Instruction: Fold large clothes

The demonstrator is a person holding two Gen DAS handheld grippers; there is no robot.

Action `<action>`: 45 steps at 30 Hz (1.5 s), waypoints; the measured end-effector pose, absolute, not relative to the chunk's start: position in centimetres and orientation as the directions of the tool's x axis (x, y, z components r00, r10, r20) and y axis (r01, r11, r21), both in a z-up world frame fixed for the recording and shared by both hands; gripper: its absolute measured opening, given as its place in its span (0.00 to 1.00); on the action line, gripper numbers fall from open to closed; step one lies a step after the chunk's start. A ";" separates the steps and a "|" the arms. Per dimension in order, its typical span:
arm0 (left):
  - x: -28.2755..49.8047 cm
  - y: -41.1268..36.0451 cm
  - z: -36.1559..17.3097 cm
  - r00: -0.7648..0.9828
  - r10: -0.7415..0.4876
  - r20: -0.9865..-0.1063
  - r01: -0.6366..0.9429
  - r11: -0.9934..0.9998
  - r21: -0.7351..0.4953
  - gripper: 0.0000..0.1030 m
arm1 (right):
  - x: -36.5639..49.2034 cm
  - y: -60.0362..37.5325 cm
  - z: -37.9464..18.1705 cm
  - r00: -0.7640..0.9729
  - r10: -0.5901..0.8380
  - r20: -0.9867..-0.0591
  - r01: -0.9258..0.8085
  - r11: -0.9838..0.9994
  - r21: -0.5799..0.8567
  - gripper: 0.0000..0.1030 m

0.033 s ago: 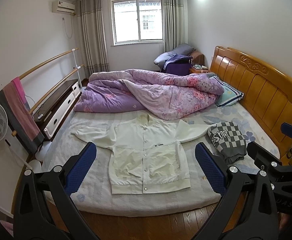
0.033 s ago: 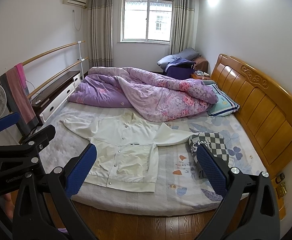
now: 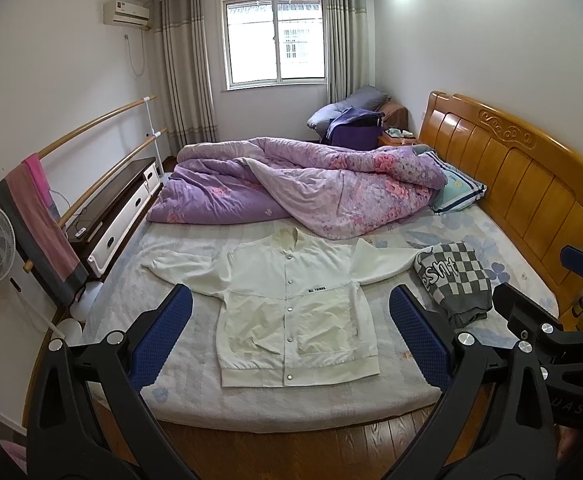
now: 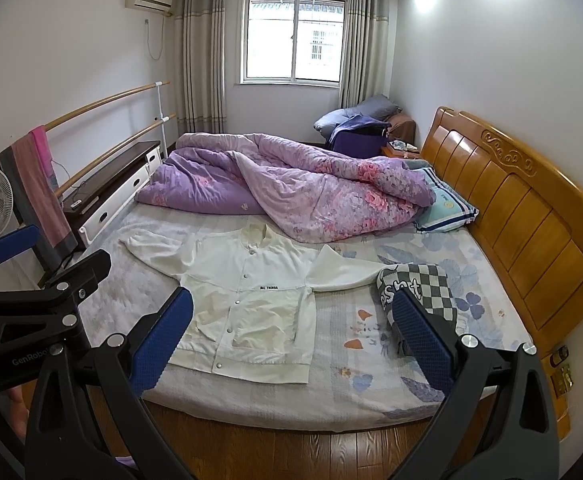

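Nothing moved: jacket [image 3: 295,312] flat (buttoned)

Left gripper [image 3: 290,334]: black frame, triangular cut-outs in each finger arm, silver round-head screws at the joints. Finger pads [image 3: 159,340] blue, fine dimpled grid texture.

Right gripper [image 4: 291,336]: same build; black arms, silver screws, blue textured pads [image 4: 423,342].

From the right wrist view the left unit's side shows white lettering "GenRobo…", cut off. From the left wrist view the right unit's body reads "DAS", partly cut off.
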State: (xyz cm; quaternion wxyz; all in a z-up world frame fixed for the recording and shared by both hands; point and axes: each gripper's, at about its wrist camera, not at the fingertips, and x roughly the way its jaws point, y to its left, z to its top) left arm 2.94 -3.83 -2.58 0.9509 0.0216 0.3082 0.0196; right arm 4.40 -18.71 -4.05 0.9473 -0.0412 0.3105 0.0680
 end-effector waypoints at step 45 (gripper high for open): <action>37.3 24.7 -18.7 0.535 -0.019 -0.845 -0.009 1.000 -0.028 0.95 | 37.5 7.9 -18.5 0.462 0.070 -0.884 -0.172 0.985 -0.013 0.93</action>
